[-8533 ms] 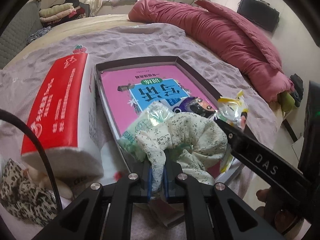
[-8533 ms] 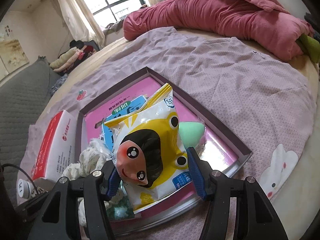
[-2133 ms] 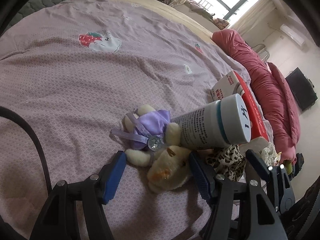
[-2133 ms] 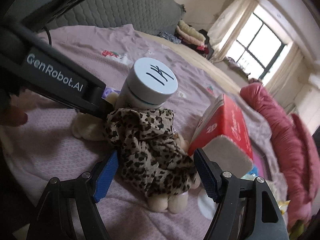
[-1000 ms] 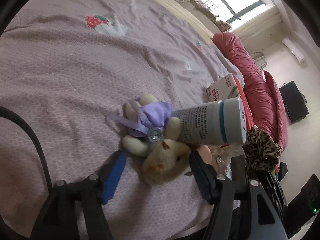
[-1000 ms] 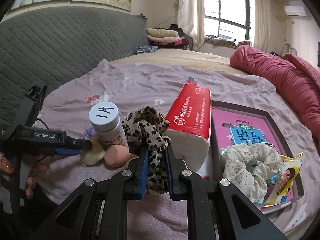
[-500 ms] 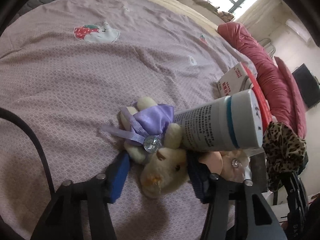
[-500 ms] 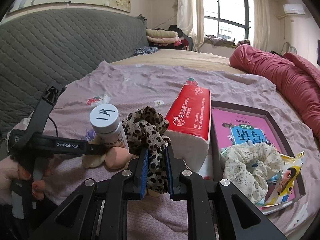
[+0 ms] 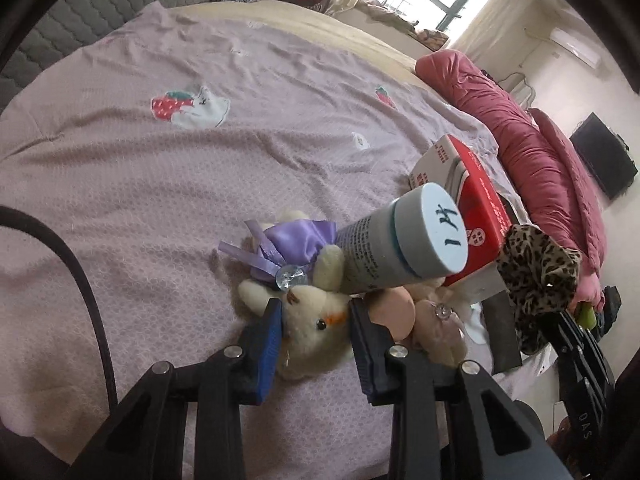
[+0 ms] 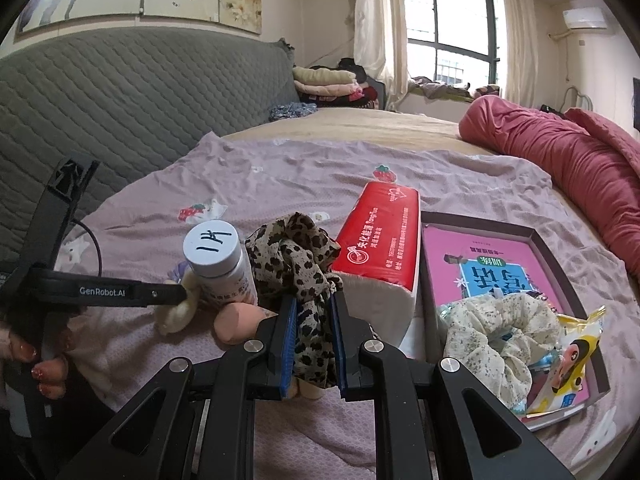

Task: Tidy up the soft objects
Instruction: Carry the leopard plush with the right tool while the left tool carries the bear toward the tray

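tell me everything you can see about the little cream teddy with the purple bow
The cream plush bear lies on the lilac bedsheet, fuzzy, with a dark bead eye and orange nose. A shiny purple satin bow with a clear gem sits on it. The grey bottle leans over it. The left gripper has its closing jaws on either side of the head.

A bed (image 10: 460,176) bears a tissue pack (image 10: 384,236) and tray (image 10: 560,280).

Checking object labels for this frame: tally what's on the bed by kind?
Scrunchies: 2, leopard scrunchie, floral scrunchie
Plush toys: 2, cream bear, pink plush
Bottle: 1
Tissue pack: 1
Tray: 1
Snack bag: 1
Total: 8
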The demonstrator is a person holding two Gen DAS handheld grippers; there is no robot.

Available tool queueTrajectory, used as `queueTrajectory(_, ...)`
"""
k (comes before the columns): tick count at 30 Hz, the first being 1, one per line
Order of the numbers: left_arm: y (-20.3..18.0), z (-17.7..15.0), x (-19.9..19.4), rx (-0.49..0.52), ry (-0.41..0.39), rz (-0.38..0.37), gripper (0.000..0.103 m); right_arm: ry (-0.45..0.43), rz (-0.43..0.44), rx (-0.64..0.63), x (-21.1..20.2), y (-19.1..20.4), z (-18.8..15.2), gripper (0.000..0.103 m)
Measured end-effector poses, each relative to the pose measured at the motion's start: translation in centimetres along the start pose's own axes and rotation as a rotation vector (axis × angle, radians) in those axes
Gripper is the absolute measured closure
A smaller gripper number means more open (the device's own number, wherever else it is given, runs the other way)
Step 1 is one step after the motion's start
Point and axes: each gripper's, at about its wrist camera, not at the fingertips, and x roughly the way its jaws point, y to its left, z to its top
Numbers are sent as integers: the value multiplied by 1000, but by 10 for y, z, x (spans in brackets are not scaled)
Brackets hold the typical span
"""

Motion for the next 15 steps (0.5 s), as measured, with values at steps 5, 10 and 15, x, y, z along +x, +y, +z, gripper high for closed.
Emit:
queueTrajectory(5, 1, -2, -1, 2, 0, -3, 70, -5, -2, 10, -5, -1, 1, 87)
queueTrajectory(10, 1, -1, -15, -6, -28, -13, 70, -7, 1, 26, -5, -4, 3, 87)
queueTrajectory(15, -2, 2, -32, 1, -67, -6, 70, -18, 2, 29, -8, -4, 4, 87)
